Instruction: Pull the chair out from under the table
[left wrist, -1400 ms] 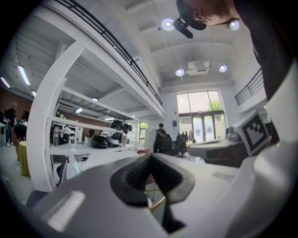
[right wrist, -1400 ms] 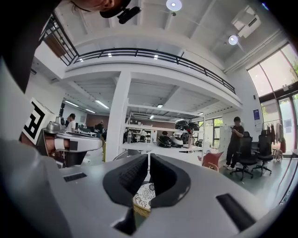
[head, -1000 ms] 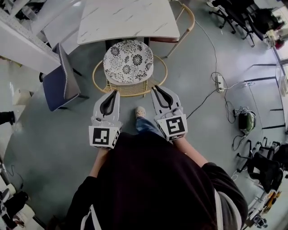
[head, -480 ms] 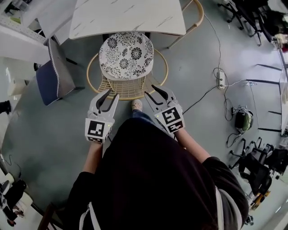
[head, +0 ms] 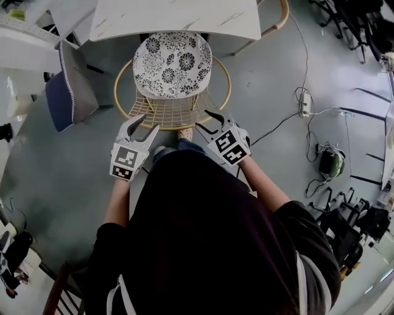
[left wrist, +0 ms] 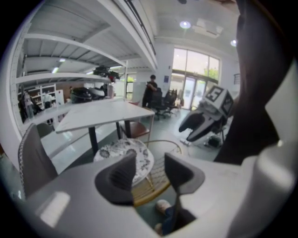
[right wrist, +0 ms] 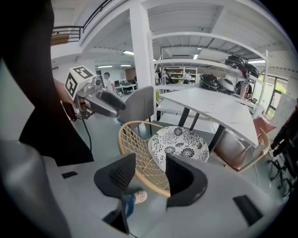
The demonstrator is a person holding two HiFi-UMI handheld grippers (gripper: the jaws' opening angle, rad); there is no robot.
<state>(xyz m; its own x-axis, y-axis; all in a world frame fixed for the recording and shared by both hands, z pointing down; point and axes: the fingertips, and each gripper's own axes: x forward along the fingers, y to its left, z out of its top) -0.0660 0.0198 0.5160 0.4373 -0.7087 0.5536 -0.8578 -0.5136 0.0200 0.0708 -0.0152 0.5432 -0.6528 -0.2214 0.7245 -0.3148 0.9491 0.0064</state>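
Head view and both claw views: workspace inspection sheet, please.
surface: glossy grey floor; white marble-look rectangular table
job's things: round tan wicker chair with black-and-white floral cushion, seat front at the table's edge
clutter: dark boxy device on the floor at right
grippers: left claw and right claw have just been opening; both open, lined up on the chair's back rim, pads not pressing on it
cables: white power strip with leads trailing across the floor
surroundings: blue-grey padded chair at left; black office chairs at right
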